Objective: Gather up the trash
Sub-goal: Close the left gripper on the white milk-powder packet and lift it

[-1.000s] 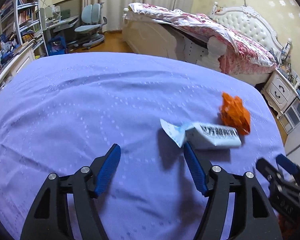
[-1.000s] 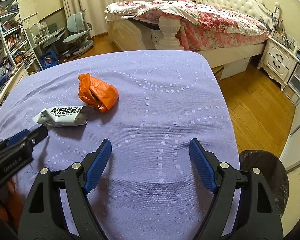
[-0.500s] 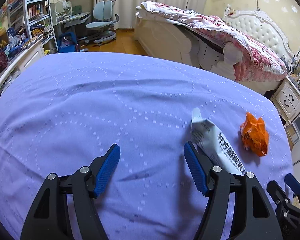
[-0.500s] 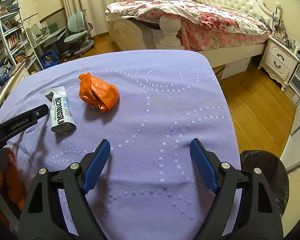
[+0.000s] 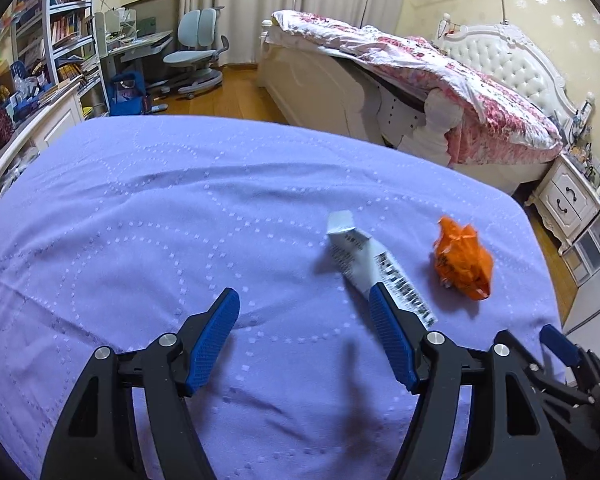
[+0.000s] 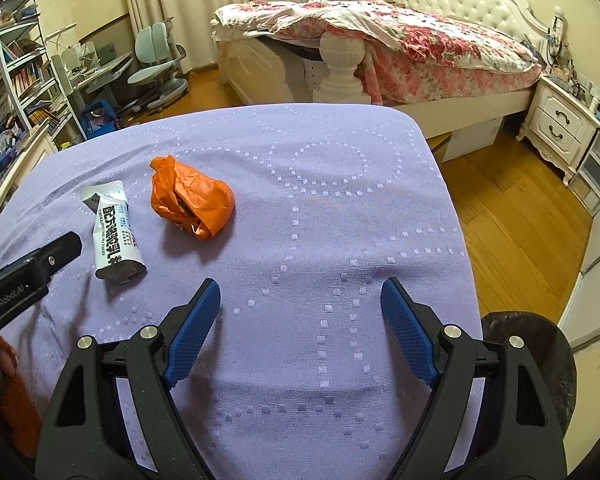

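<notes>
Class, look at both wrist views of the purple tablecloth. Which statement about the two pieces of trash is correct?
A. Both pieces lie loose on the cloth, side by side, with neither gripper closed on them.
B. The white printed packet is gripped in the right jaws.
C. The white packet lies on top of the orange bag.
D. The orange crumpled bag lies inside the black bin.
A: the white packet and orange bag lie apart on the tablecloth, while the left gripper and right gripper are open and empty.

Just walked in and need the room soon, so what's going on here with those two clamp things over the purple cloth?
A person is clearing trash off the purple-covered table with two handheld grippers. The left gripper and right gripper are both open and empty. Two pieces lie on the cloth: a white printed wrapper and a crumpled orange bag. A black-lined bin stands by the table's right edge.
</notes>
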`<state>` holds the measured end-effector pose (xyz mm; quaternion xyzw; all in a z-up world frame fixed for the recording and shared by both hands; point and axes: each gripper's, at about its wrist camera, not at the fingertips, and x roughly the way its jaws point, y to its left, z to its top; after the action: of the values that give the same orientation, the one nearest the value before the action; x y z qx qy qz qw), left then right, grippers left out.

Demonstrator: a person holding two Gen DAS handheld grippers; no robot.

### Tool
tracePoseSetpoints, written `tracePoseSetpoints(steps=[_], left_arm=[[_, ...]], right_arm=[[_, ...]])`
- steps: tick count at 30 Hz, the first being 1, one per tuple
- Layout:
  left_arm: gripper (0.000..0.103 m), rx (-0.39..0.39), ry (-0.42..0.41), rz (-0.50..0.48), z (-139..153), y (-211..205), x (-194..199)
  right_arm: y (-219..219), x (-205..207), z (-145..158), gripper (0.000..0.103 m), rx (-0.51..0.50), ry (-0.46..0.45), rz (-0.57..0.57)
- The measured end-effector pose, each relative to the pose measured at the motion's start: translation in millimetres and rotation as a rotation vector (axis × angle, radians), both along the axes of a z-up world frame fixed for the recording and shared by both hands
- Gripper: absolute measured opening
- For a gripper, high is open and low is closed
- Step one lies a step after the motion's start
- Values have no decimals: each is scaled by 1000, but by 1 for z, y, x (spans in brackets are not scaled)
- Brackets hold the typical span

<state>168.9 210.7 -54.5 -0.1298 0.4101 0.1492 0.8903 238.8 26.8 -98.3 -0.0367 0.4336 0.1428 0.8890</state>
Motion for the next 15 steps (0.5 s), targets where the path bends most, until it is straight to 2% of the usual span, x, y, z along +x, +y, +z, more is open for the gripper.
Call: tracePoseSetpoints(steps=[5,8,11,15], left_arm=[[73,-1,1,-13,-1,-11,15],[74,18,43,-24,-13,-15,29],[78,23,40,-32,-19,-15,31],[78,34,29,-48,-19,-11,23]], right_arm=[[-1,1,0,81,6,0,-1],[-1,2,0,81,3,0,0],[-1,2,0,81,3,0,0],[-1,2,0,81,-3,-1,0]])
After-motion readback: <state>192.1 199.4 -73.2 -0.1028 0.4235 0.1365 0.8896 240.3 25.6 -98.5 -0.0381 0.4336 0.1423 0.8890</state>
